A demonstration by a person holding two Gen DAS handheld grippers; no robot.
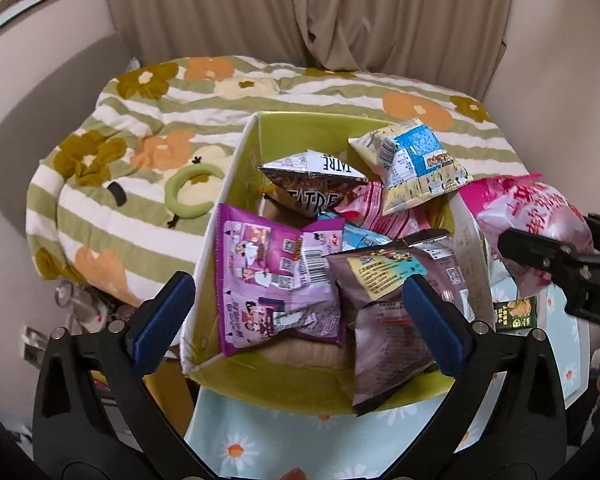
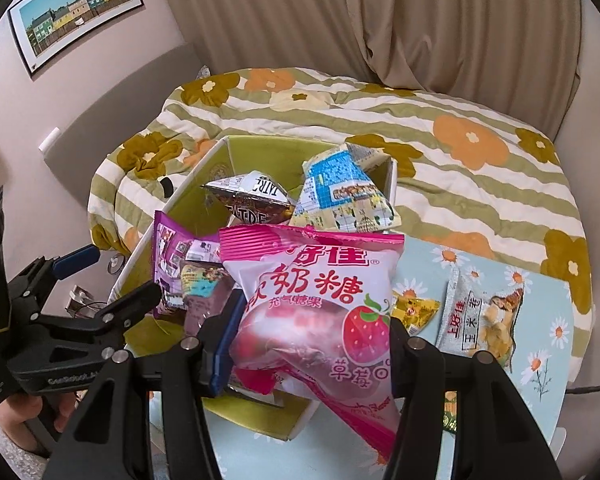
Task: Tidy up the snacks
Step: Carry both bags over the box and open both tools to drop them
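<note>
The bed (image 1: 300, 92) fills the far side, its quilt running right up behind the box (image 1: 236, 168). The box sits at the far left edge of the daisy table (image 2: 548, 304), crammed with snack bags; a purple bag (image 1: 272, 276) leans over its left wall. Open tabletop lies to the right, where a corn-chip packet (image 2: 484, 312) rests. The right gripper (image 2: 308, 344) clamps a pink candy bag (image 2: 320, 292) above the box's near rim. The left gripper (image 1: 300, 312) gapes wide, empty, over the box.
</note>
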